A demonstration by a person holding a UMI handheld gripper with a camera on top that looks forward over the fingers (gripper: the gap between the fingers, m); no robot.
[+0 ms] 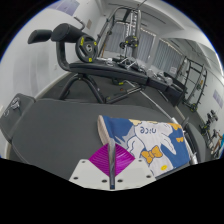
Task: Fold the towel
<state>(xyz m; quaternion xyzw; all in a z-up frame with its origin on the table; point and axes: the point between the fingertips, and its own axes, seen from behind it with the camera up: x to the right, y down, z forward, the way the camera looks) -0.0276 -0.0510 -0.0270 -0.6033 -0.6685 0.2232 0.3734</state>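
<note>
My gripper (108, 170) sits low over the work, and the two fingers, each showing a magenta pad (99, 158), converge to a narrow point just at the near edge of the towel (150, 145). I read them as pressed together, and a light fold of the cloth seems to run in between the tips, so I judge that I have the towel's near-left edge pinched, though the grip itself is small and I cannot be sure how much fabric is caught. From the tips the towel spreads ahead and to my right: a white cloth printed with a yellow cartoon figure and blue patches, lying flat on the dark grey table (50, 130). Its long axis appears to run from my fingers off to the right, so nearly all of the cloth lies on that side and none to my left, where only bare tabletop shows. That is what the fold turns on: carrying this edge means travelling rightward and forward over the towel's own body. Beyond the table stands gym equipment (85, 50) in a bright room.
</note>
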